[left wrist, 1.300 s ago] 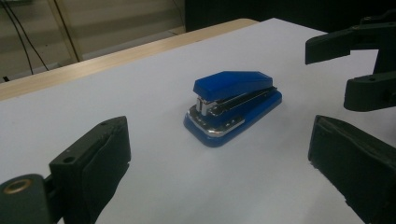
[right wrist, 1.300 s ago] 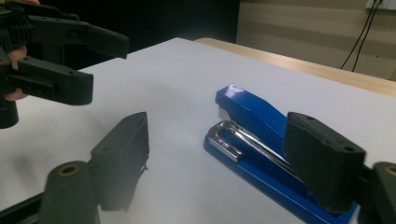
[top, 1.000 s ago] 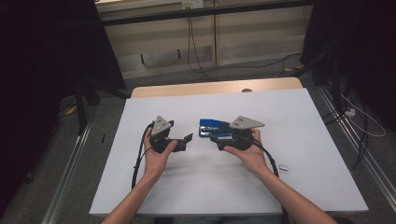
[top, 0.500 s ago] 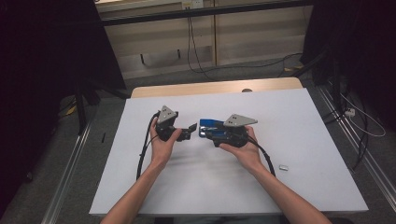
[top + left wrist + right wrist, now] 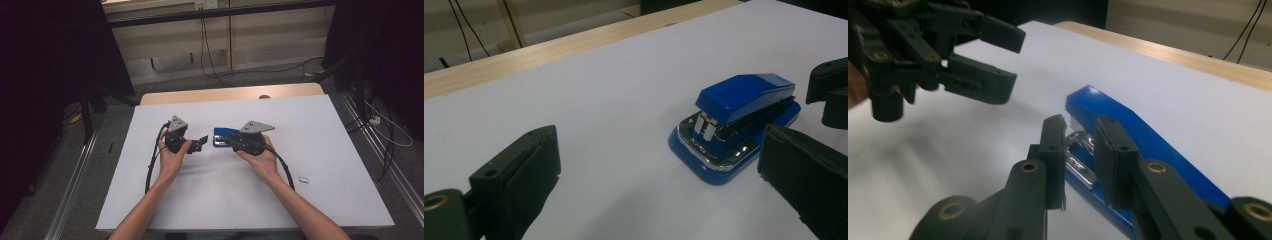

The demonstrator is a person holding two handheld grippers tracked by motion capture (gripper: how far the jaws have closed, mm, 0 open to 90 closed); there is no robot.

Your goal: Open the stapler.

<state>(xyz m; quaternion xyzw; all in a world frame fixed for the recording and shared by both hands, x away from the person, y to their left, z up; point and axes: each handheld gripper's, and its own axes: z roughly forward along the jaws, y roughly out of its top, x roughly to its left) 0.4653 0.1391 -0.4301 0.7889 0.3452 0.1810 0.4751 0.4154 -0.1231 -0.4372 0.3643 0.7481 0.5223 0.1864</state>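
A blue stapler [image 5: 223, 134] lies flat on the white table top [image 5: 320, 140], its mouth turned toward my left gripper [image 5: 201, 143]. That gripper stands open, a short way left of the stapler [image 5: 736, 117]; its own view shows the wide gap of my left gripper [image 5: 659, 145] holding only bare table. My right gripper [image 5: 231, 141] reaches over the stapler's rear end. Its jaws have just been closing and now stand a narrow gap apart. In its own view my right gripper [image 5: 1080, 125] sits over the stapler [image 5: 1143, 145], with the metal base showing through the gap, and I cannot tell whether the pads touch it.
A small silver piece [image 5: 303, 178] lies on the table to the right of the person's right forearm. A wooden strip [image 5: 235, 93] edges the far side. Black cables trail from both grippers along the forearms. Bare white table surrounds the hands.
The left gripper has moved right, closer to the stapler's mouth. The right gripper's jaws have narrowed over the stapler, which has stayed in place.
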